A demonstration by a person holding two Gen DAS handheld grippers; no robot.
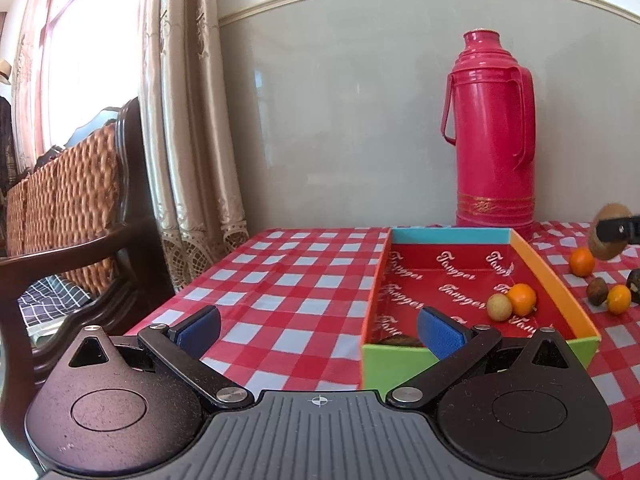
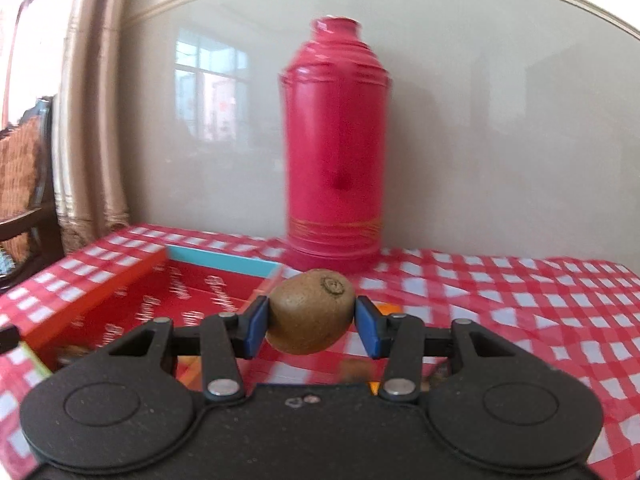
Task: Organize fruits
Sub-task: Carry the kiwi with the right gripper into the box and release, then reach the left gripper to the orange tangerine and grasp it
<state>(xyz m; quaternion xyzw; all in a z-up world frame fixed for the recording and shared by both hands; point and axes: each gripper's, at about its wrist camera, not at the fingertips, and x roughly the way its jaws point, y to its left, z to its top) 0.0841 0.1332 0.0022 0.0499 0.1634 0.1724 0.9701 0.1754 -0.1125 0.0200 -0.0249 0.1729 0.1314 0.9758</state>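
Observation:
My right gripper (image 2: 313, 326) is shut on a brown kiwi (image 2: 312, 312), held above the checked cloth just right of the box. In the left wrist view the same kiwi (image 1: 608, 236) hangs at the far right in the dark jaws. The colourful box (image 1: 560, 276) with a red printed floor holds a small orange (image 1: 522, 299), a pale round fruit (image 1: 499, 307) and a dark fruit (image 1: 400, 340) at its near wall. My left gripper (image 1: 320, 328) is open at the box's near left corner, with nothing between its blue pads (image 1: 440, 336).
On the red-and-white checked tablecloth (image 1: 280, 280) right of the box lie two small oranges (image 1: 582, 262) (image 1: 619, 299) and brown fruits (image 1: 597, 291). A tall pink thermos (image 1: 494, 132) stands at the wall behind the box. A wicker chair (image 1: 64, 200) and a curtain (image 1: 188, 120) stand to the left.

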